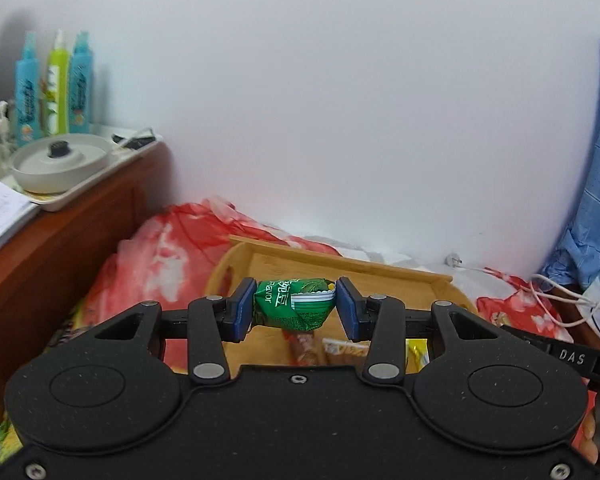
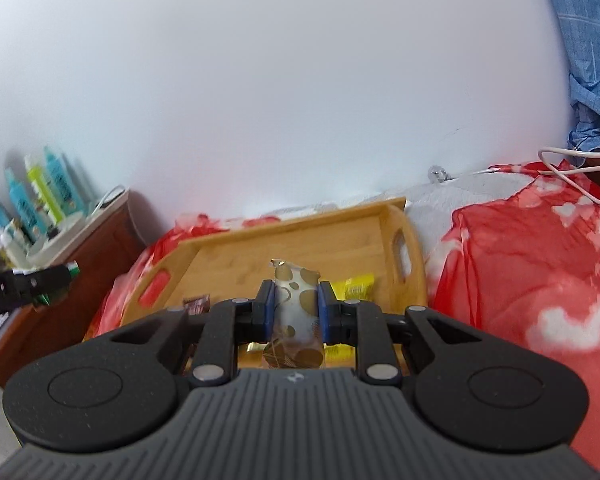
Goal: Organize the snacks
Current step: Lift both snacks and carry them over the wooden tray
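Observation:
My left gripper (image 1: 295, 306) is shut on a green snack packet (image 1: 294, 303) and holds it above the near part of a wooden tray (image 1: 340, 264). My right gripper (image 2: 296, 308) is shut on a white packet with gold dots (image 2: 296, 312), held upright over the same wooden tray (image 2: 260, 240). In the tray lie a yellow packet (image 2: 358, 286) and a dark brown packet (image 2: 196, 304). Under the left gripper I see a reddish-brown packet (image 1: 300, 346), a pale packet (image 1: 342, 350) and a yellow packet (image 1: 416, 350). The left gripper also shows at the left edge of the right wrist view (image 2: 56, 280).
The tray sits on a bed with a red and white cover (image 2: 540, 280). A wooden cabinet (image 1: 60, 240) at the left bears a white tray with a grey lidded pot (image 1: 60, 160) and several bottles (image 1: 56, 88). White cables (image 1: 572, 296) and blue cloth (image 1: 596, 200) lie at the right.

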